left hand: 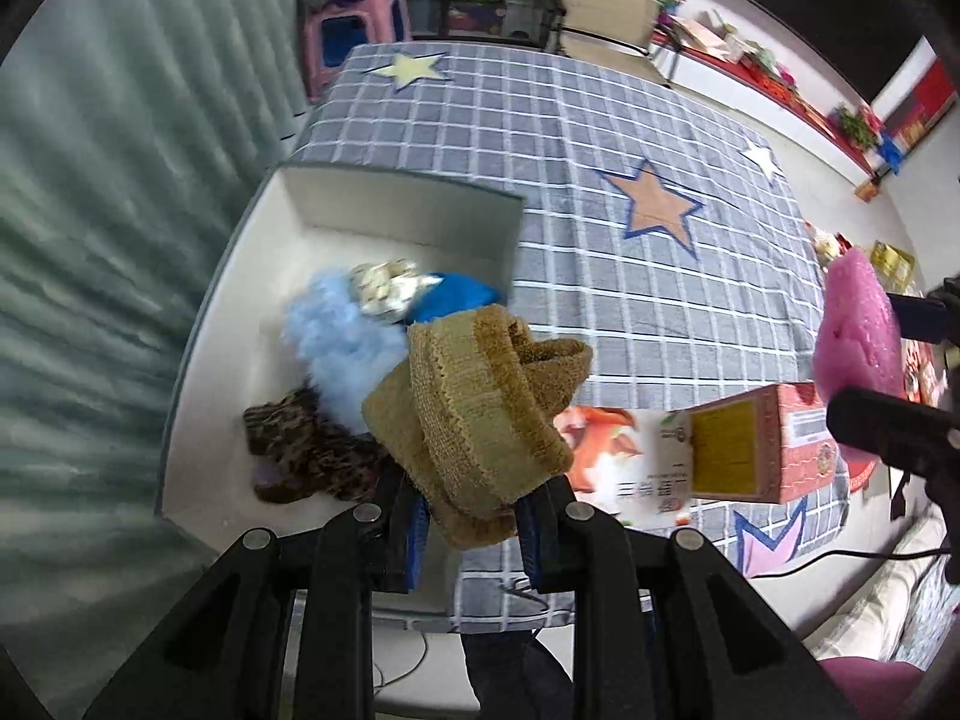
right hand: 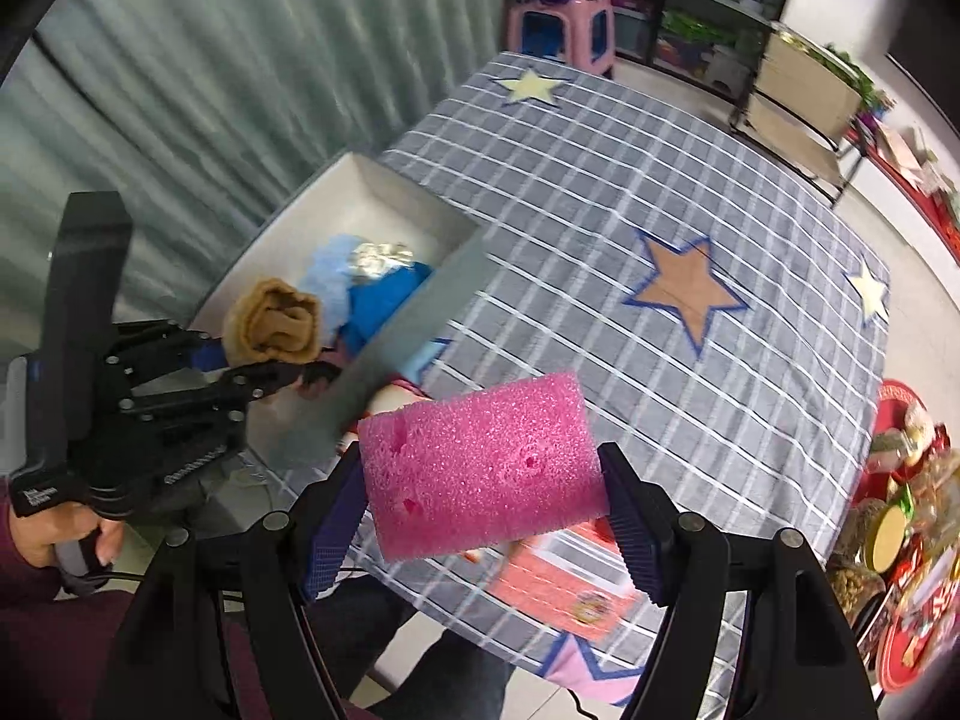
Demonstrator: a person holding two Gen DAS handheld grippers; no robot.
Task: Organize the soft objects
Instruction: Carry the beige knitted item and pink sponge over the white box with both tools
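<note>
My left gripper (left hand: 474, 516) is shut on a tan knitted cloth (left hand: 480, 408) and holds it above the near right edge of a grey box (left hand: 384, 204). The box holds a light blue fluffy item (left hand: 342, 348), a blue item (left hand: 456, 297), a silvery item (left hand: 387, 285) and a dark spotted cloth (left hand: 300, 450). My right gripper (right hand: 483, 516) is shut on a pink foam sponge (right hand: 480, 462) above the table's near edge. The left gripper (right hand: 264, 378), the tan cloth (right hand: 273, 324) and the box (right hand: 396, 348) also show in the right wrist view.
The table has a grey checked cloth with stars (left hand: 630, 240). A red and yellow carton (left hand: 750, 450) lies at the table's near edge, also in the right wrist view (right hand: 558, 576). A curtain (left hand: 90, 240) hangs left. A pink stool (left hand: 354, 30) and shelves stand beyond.
</note>
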